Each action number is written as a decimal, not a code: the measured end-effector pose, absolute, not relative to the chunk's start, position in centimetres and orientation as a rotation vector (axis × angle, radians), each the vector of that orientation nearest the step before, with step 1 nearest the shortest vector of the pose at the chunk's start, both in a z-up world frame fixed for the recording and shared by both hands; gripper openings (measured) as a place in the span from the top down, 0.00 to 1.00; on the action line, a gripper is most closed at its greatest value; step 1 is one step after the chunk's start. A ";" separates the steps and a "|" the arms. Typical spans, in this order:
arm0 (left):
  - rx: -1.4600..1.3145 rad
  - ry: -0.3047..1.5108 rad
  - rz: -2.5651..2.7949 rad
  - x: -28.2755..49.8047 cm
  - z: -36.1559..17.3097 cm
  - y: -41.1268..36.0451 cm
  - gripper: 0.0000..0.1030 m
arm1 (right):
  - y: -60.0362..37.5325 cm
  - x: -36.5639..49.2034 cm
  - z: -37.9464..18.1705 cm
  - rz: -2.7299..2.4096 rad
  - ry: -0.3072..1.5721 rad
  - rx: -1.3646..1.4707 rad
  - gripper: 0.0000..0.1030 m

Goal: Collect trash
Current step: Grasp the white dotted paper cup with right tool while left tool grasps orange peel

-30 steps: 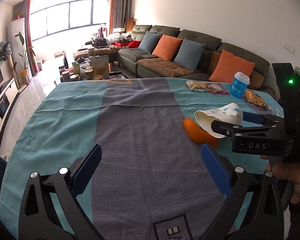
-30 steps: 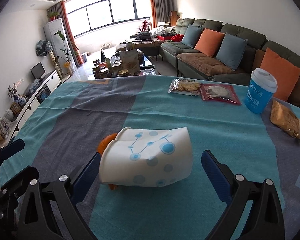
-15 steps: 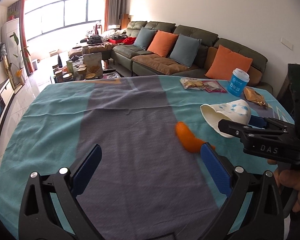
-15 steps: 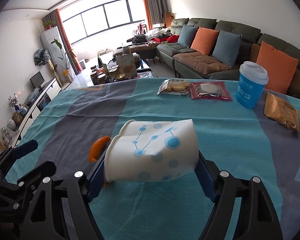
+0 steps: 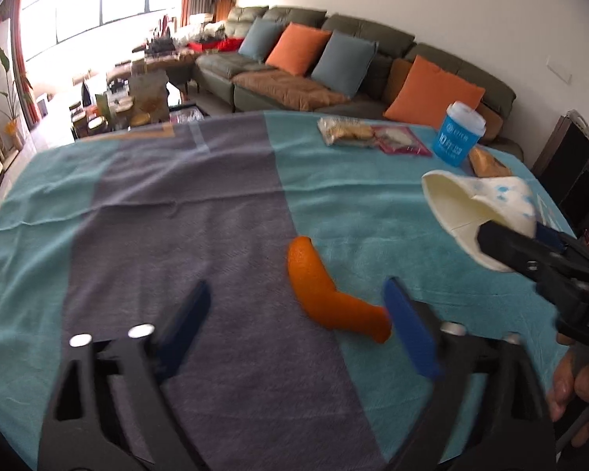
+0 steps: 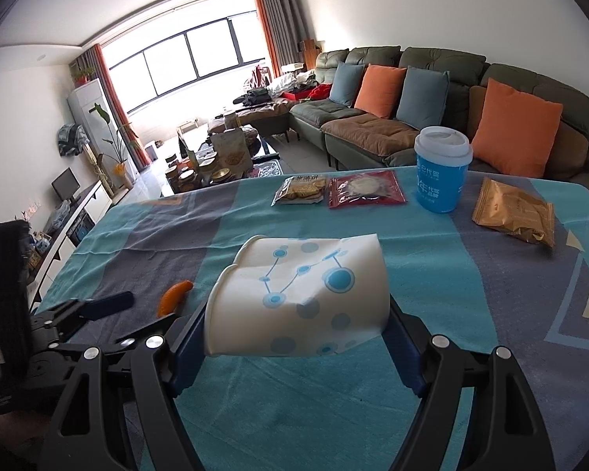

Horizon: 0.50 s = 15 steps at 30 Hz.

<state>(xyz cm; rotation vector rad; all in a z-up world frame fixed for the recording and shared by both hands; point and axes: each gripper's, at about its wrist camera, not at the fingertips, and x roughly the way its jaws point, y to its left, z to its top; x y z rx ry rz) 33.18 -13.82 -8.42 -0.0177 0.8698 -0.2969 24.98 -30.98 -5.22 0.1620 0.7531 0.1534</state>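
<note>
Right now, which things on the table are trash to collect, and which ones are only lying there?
Trash:
- crushed paper cup, held in the right tongs
- orange peel, on the cloth by the open left tongs

Probably just lying there:
- blue lidded cup
- biscuit packet
- red packet
- brown packet

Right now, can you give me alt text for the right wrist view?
The right gripper holds a crushed paper cup sideways above a teal and grey tablecloth. An orange peel lies to its left; snack packets and a blue cup sit behind.
</note>
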 end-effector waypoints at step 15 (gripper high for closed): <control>-0.012 0.897 -0.384 32.9 -9.1 -14.9 0.81 | -30.9 23.9 -4.4 0.182 0.725 0.183 0.26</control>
